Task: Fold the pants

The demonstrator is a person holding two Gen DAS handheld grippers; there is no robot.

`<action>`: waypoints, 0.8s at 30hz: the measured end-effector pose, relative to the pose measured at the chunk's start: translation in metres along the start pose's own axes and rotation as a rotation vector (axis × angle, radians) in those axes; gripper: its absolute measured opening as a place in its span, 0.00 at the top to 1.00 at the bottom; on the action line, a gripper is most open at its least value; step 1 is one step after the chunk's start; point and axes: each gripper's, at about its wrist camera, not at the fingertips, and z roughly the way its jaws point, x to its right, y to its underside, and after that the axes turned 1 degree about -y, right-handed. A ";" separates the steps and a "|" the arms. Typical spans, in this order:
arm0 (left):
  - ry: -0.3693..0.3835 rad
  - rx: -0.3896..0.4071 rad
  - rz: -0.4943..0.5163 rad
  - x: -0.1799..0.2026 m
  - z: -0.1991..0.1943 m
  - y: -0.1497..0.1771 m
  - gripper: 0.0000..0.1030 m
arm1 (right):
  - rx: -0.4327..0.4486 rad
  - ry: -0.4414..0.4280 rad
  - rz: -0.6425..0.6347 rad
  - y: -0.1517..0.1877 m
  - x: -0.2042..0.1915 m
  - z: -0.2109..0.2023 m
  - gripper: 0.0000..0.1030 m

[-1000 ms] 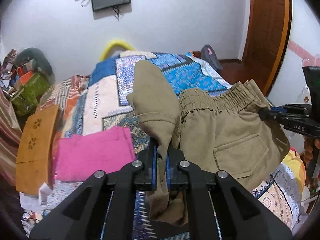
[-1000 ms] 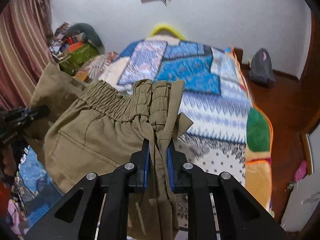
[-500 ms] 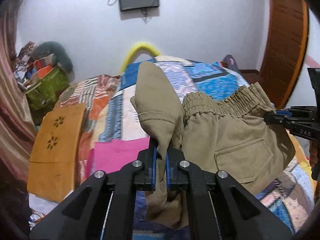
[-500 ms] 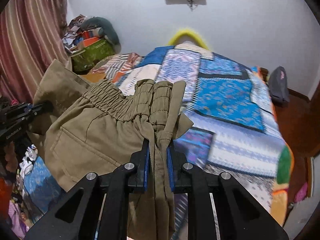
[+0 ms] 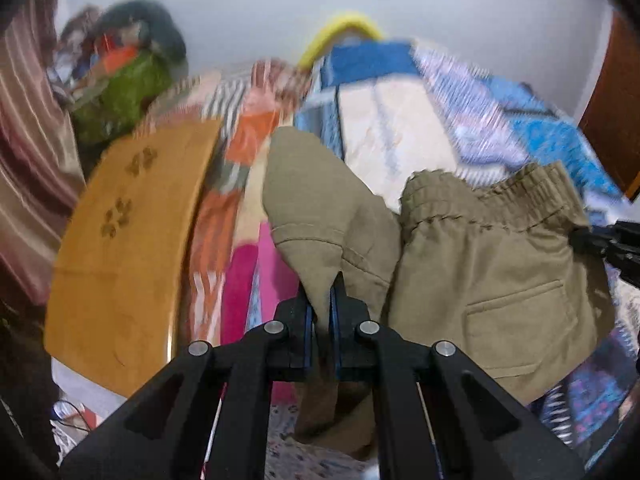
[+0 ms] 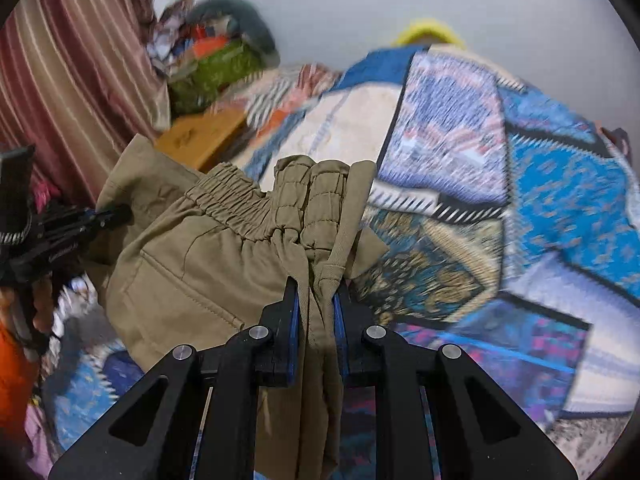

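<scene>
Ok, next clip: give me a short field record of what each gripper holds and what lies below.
garment: khaki cotton pants, held up above the bed
left gripper: shut on a hemmed part of the pants
right gripper: shut on the bunched elastic waistband
surface below: patchwork bedspread
nearby: pink cloth, orange wooden board
image quality: motion blur

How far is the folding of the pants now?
Done: the khaki pants are already doubled, hem beside waistband. In hand: left gripper and right gripper hold them above the bed, jaws shut. Left: laying down and further folds.
</scene>
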 end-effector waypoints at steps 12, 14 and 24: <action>-0.063 -0.125 -0.022 -0.022 0.034 0.034 0.80 | -0.072 0.047 0.041 0.013 0.012 0.017 0.72; -0.064 -0.138 -0.031 -0.026 0.024 0.043 0.80 | -0.080 0.040 0.050 0.015 0.008 0.000 0.71; -0.019 0.018 -0.107 0.000 -0.111 0.069 0.80 | 0.134 -0.021 0.070 0.040 -0.023 -0.140 0.71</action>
